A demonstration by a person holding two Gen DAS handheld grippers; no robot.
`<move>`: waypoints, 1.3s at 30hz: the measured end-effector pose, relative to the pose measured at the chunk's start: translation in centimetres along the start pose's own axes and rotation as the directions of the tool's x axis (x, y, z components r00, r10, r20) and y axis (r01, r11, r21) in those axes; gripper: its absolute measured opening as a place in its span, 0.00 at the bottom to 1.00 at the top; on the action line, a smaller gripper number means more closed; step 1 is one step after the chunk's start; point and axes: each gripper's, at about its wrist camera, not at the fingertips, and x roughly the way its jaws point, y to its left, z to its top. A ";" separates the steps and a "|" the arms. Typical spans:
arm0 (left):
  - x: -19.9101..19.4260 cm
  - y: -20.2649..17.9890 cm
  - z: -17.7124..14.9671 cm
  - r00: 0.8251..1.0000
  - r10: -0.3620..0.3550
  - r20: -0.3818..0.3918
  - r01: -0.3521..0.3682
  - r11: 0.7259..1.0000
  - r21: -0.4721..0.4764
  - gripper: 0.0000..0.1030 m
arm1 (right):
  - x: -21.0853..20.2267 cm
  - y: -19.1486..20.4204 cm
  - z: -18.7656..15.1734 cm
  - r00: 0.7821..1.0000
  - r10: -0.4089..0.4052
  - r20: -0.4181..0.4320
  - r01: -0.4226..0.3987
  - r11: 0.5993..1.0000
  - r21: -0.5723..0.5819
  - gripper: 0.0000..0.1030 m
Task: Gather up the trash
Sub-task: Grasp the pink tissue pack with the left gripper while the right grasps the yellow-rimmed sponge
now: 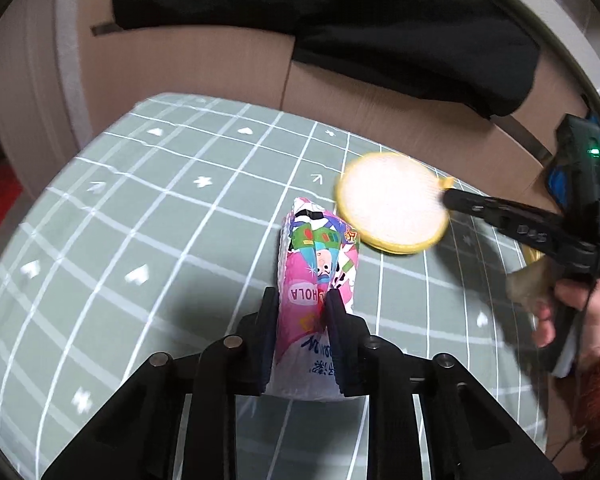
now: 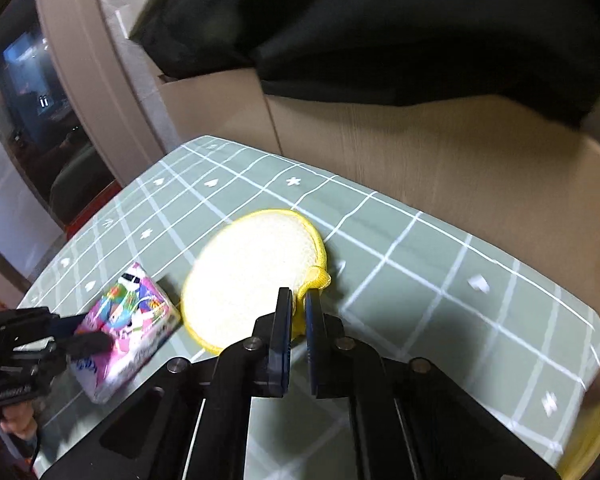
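Observation:
A pink cartoon-printed tissue pack (image 1: 320,280) stands on edge on the green checked tablecloth (image 1: 140,220), and my left gripper (image 1: 302,300) is shut on its near end, pads pressing both sides. In the right wrist view the same tissue pack (image 2: 128,320) shows at the left with the left gripper (image 2: 88,338) clamped on it. A round white sponge pad with a yellow rim (image 2: 252,272) lies beside it. My right gripper (image 2: 298,300) is shut on the pad's yellow edge near its loop. From the left wrist view, that sponge pad (image 1: 392,200) has the right gripper (image 1: 452,198) at its right edge.
A brown cardboard box (image 1: 228,68) with a black bag lining (image 1: 340,20) stands just behind the table's far edge. A person's hand (image 1: 580,320) holds the right gripper's handle. The table drops off at the left, where a dark window (image 2: 32,120) shows.

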 end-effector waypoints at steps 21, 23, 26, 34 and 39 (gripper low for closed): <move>-0.4 -1.6 0.2 0.999 -0.025 0.040 0.027 0.998 -0.060 0.22 | -4.6 -1.4 -4.6 1.000 0.022 0.006 -0.023 0.996 0.086 0.26; 1.2 -1.6 0.9 1.000 -0.009 0.016 0.010 0.999 -0.045 0.22 | -3.2 -2.0 -4.4 0.999 0.041 0.001 -0.041 0.992 0.122 0.26; 2.5 -1.5 1.4 1.000 -0.004 -0.003 0.004 1.000 -0.030 0.22 | -1.4 -2.9 -3.9 0.995 0.099 0.003 -0.098 0.979 0.180 0.26; 3.7 -0.9 1.9 0.999 -0.013 -0.038 0.012 0.999 -0.031 0.22 | 2.7 -3.0 -2.4 0.993 0.115 -0.030 -0.107 0.974 0.197 0.28; 3.9 -0.9 2.0 0.999 -0.023 -0.039 0.022 0.999 -0.025 0.22 | 3.6 -4.1 -1.8 0.990 0.143 -0.017 -0.134 0.958 0.255 0.29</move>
